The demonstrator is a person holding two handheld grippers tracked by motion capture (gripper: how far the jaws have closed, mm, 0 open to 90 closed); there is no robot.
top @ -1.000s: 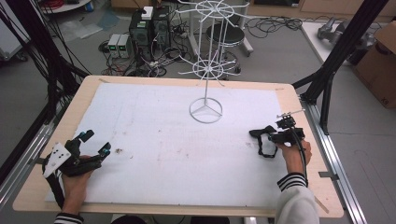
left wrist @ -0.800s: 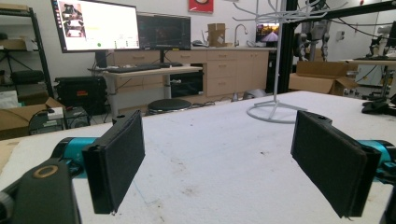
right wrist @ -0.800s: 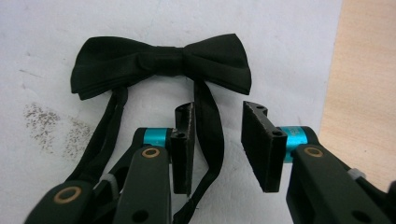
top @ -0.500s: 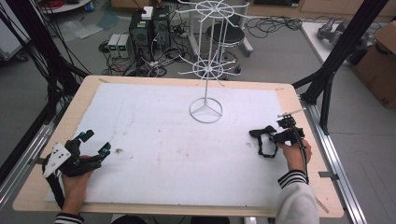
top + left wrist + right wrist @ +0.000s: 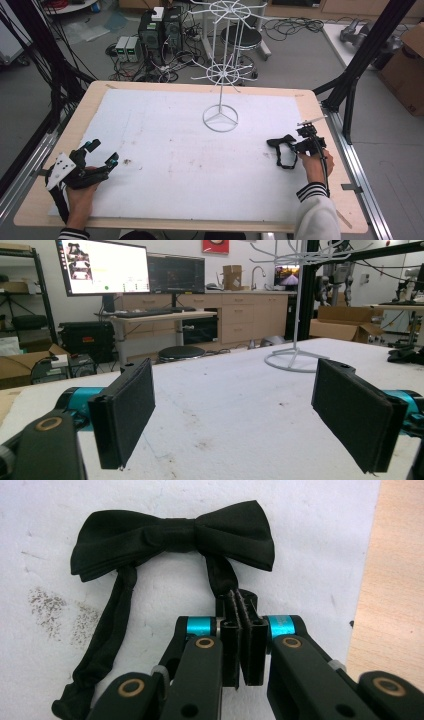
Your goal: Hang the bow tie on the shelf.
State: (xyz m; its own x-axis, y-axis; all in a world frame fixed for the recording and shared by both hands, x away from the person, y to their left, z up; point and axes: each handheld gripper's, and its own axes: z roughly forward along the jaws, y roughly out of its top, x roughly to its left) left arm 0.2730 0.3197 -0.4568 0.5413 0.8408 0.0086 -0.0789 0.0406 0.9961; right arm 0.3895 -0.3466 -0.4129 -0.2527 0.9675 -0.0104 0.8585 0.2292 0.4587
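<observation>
High view first: right gripper [image 5: 294,146] down at the right edge of the white mat [image 5: 165,145], on the black bow tie [image 5: 281,148]. Compared with a second ago, barely shifted, just nudged slightly toward the mat's edge, bow tie flat on the mat in the same spot. Left gripper [image 5: 97,157] parked at the near left corner, not budged at all. White wire stand [image 5: 220,80] at the far middle, nothing hanging on it.

Left gripper view: jaws spread wide, nothing between them, stand's base [image 5: 295,360] well off ahead.

Right gripper view (the useful one): jaws pressed together on the bow tie's strap [image 5: 220,582] just below the knot, bow [image 5: 175,532] lying flat on the mat beyond the tips.

So probably: grip made, lift not started yet. Likely next is carrying it over to the stand, but only a guess.
</observation>
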